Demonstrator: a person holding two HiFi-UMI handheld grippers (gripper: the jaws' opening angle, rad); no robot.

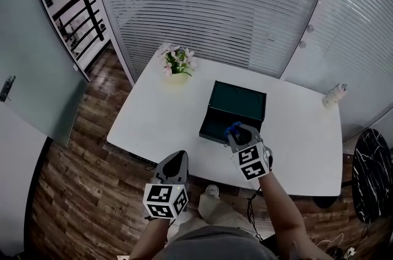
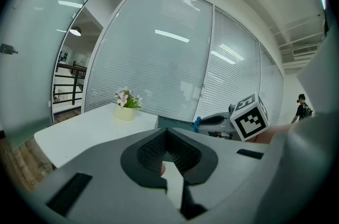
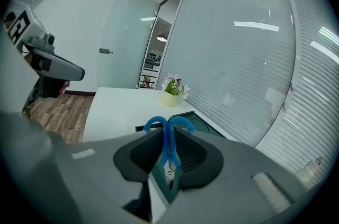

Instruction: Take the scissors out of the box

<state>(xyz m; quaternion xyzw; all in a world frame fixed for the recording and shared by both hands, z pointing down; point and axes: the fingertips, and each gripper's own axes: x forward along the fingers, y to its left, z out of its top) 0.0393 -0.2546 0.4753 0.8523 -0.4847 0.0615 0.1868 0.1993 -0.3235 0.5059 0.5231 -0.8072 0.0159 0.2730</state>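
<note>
A dark green box [image 1: 234, 106] lies open in the middle of the white table [image 1: 159, 111]. My right gripper [image 1: 237, 131] hangs above the box's near edge, shut on the blue-handled scissors [image 1: 231, 128]. In the right gripper view the scissors [image 3: 168, 139] stand upright between the jaws, handle loops pointing away, with the box [image 3: 205, 126] just beyond. My left gripper [image 1: 177, 158] is off the table's front edge, jaws together and empty; its tips [image 2: 168, 132] meet in the left gripper view, where the box [image 2: 170, 122] and the right gripper [image 2: 211, 121] also show.
A small pot of pink flowers [image 1: 177, 66] stands at the table's far left corner. A little white figure [image 1: 334, 94] sits at the far right edge. A dark round side table [image 1: 372, 168] is on the right; glass walls with blinds lie behind.
</note>
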